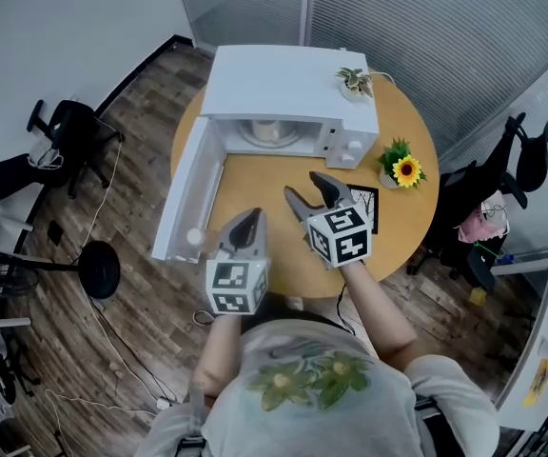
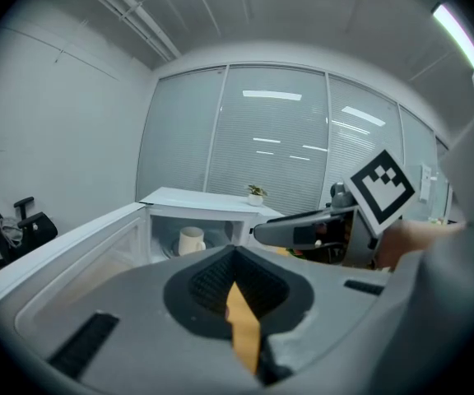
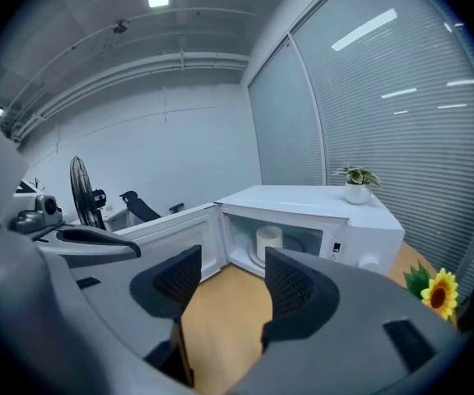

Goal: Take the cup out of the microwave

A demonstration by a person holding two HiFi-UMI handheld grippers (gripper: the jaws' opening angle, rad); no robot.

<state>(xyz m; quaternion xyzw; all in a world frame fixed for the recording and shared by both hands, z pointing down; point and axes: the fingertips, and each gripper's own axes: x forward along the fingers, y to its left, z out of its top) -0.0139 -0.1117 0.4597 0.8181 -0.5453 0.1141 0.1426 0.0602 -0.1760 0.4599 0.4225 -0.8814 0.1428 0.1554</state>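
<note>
Right gripper [image 3: 225,280], open and empty, needed a level reach around the white box microwave's [image 3: 307,198] cream cylindrical cup [image 3: 268,239]; left gripper [image 2: 234,262] was closed, empty.

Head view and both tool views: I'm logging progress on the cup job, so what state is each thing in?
White microwave: door swung fully open.
White handled cup: upright inside the microwave, untouched.
Left tool: jaws together, holding nothing.
Right tool: jaws apart, holding nothing.

head: steep down | 2 gripper views: low | shared: microwave [image 1: 283,79]
</note>
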